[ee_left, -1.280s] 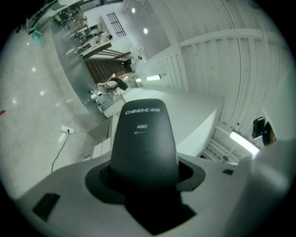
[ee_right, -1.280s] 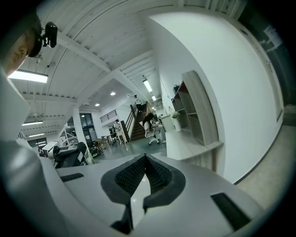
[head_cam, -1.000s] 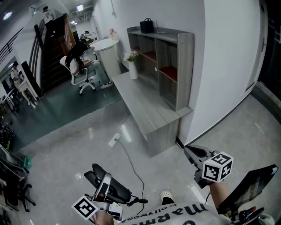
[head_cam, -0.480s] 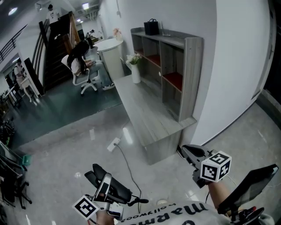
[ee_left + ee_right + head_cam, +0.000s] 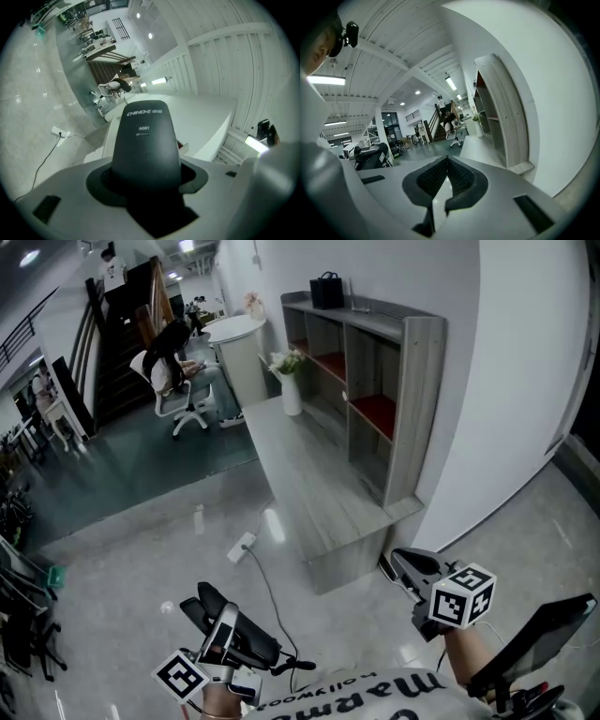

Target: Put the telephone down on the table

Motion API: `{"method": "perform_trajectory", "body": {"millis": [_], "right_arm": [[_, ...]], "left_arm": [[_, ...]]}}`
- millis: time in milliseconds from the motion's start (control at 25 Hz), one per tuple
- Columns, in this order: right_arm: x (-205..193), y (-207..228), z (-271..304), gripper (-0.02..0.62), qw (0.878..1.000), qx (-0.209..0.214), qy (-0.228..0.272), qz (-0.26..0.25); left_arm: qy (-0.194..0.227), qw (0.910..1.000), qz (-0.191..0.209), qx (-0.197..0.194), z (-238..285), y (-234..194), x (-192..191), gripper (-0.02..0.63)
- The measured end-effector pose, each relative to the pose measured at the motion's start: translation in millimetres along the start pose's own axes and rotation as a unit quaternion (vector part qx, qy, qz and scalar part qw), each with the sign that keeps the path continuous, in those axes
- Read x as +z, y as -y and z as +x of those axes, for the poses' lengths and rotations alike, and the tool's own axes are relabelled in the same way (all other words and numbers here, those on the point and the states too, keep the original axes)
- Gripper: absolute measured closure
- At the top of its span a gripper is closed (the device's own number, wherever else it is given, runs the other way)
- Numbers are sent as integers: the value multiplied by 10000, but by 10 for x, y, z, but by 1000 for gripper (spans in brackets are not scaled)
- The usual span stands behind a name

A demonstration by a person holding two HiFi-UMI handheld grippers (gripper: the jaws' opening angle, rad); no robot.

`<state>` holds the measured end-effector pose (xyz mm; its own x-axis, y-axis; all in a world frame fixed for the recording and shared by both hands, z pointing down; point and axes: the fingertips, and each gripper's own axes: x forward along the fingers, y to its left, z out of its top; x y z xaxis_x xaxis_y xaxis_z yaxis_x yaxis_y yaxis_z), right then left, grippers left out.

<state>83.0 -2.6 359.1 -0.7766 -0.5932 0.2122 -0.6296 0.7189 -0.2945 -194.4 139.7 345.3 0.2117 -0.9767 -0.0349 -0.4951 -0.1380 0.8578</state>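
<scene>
My left gripper (image 5: 220, 624) is at the bottom left of the head view, shut on a black telephone handset (image 5: 246, 645). In the left gripper view the telephone (image 5: 147, 136) stands up between the jaws and shows white print. The long grey table (image 5: 314, 488) lies ahead against the white wall, apart from both grippers. At the lower right my right gripper (image 5: 397, 562) points toward the table's near end. Its jaws (image 5: 446, 174) are shut with nothing between them.
A grey shelf unit (image 5: 384, 371) stands on the table's wall side, with a black bag (image 5: 327, 290) on top. A white vase of flowers (image 5: 290, 390) sits at the table's far end. A power strip (image 5: 243, 543) and its cable lie on the floor. Farther back, a person sits in an office chair (image 5: 173, 367).
The table and shelf unit have drawn closer and shifted right in the head view. Both grippers keep their places in the picture, the telephone still in the left one.
</scene>
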Motion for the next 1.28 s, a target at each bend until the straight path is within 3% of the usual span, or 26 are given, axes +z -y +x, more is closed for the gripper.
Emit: {"method": "perform_trajectory", "body": {"millis": [280,560,1000,1280], "right_arm": [[73,145,106,584,10000,-12,29,47],[41,155,112,584,10000,40,-44,75],[-392,164,-139,584,9987,-41,-363,355],[-523,188,-22,584,9978,31,-426,507]], "left_arm": [[-94,9999,-42,-32,233,14,-14,333],[-269,9995,173,-59,371,66,-73,333],[-344,9991,152,212,251,-8,-377,333],[-379,9987,179,286,294,-104,-374,333]]}}
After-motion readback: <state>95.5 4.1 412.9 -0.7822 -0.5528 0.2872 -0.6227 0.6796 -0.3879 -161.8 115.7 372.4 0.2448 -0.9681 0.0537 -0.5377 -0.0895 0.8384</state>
